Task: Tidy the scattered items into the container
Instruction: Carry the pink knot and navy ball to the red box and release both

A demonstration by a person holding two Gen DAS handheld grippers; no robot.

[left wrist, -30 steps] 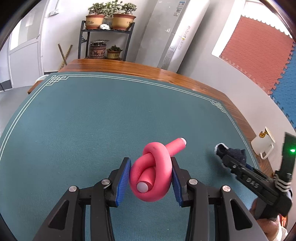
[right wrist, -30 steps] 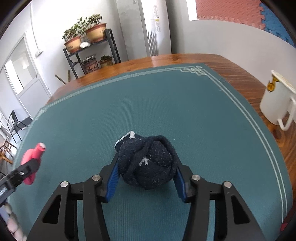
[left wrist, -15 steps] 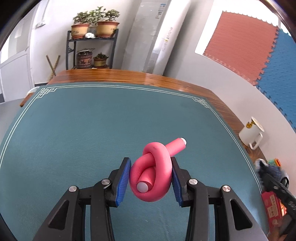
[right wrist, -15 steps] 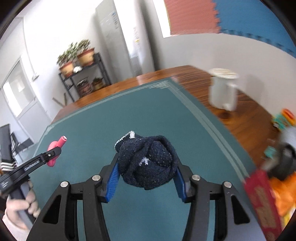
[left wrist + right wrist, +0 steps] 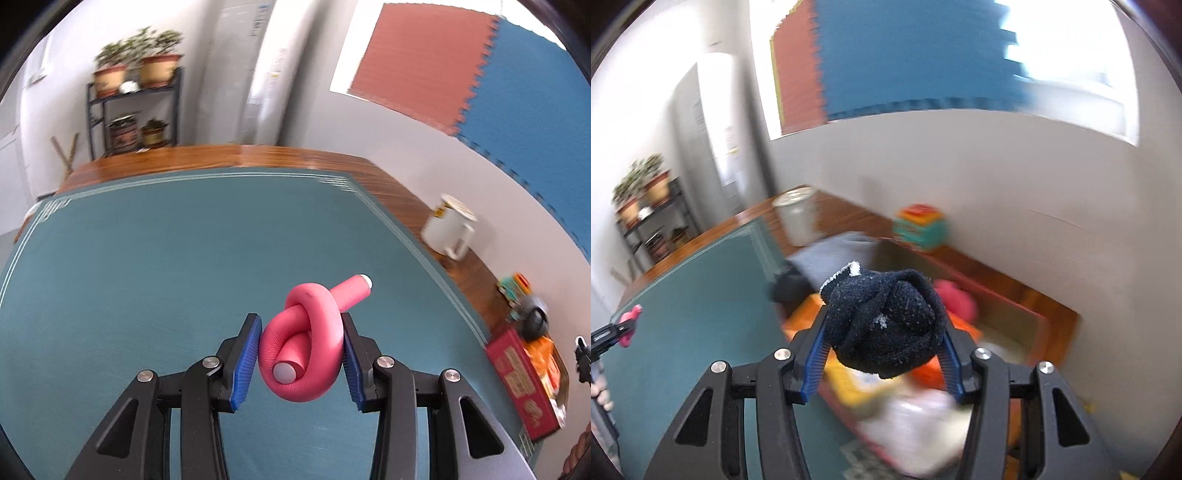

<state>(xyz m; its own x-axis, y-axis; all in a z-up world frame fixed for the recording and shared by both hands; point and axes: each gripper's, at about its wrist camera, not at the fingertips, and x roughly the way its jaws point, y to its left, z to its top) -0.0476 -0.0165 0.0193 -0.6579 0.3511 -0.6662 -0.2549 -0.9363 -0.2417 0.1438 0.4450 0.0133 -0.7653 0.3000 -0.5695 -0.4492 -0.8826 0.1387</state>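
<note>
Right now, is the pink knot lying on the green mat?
No, the left tongs squeeze the pink knot between their blue pads, holding it above the green mat.

Each camera sits just behind its own jaws, looking forward and downward along them. The left view faces across the teal-covered surface [image 5: 147, 266] toward the plant shelf [image 5: 133, 110]; the right view faces the wall corner — blurred. Both share the shelf, the white mug [image 5: 448, 229] and the surface's far edge.

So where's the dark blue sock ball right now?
In the right wrist view, the sock ball is clamped in the right gripper, in front of the red container.
</note>
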